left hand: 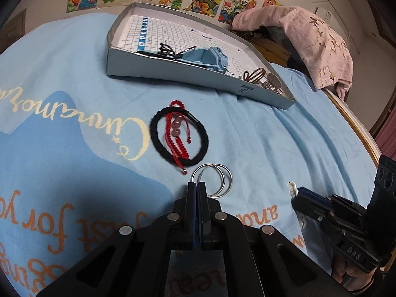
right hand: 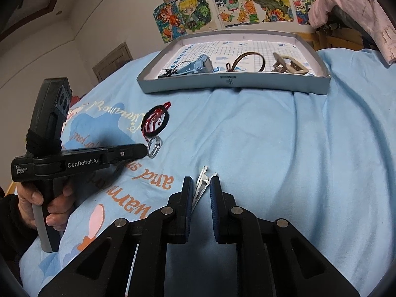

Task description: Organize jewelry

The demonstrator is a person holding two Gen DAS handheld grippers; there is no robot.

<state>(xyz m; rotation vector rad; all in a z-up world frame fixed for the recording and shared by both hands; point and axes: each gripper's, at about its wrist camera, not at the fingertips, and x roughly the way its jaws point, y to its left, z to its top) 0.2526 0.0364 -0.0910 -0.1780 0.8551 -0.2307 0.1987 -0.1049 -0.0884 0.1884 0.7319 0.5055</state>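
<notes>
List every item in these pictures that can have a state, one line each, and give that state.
left tool, shut on the silver hoops
silver hoops, pinched at the rim
right tool, jaws apart around the hair clip; grip unclear
hair clip, between the pads
box, open, partly filled
black band, loose outside the box
red bracelet, draped across the black band

Bedroom, blue bedsheet point(left hand: 272, 136), wall drawings point(right hand: 222, 5)
</notes>
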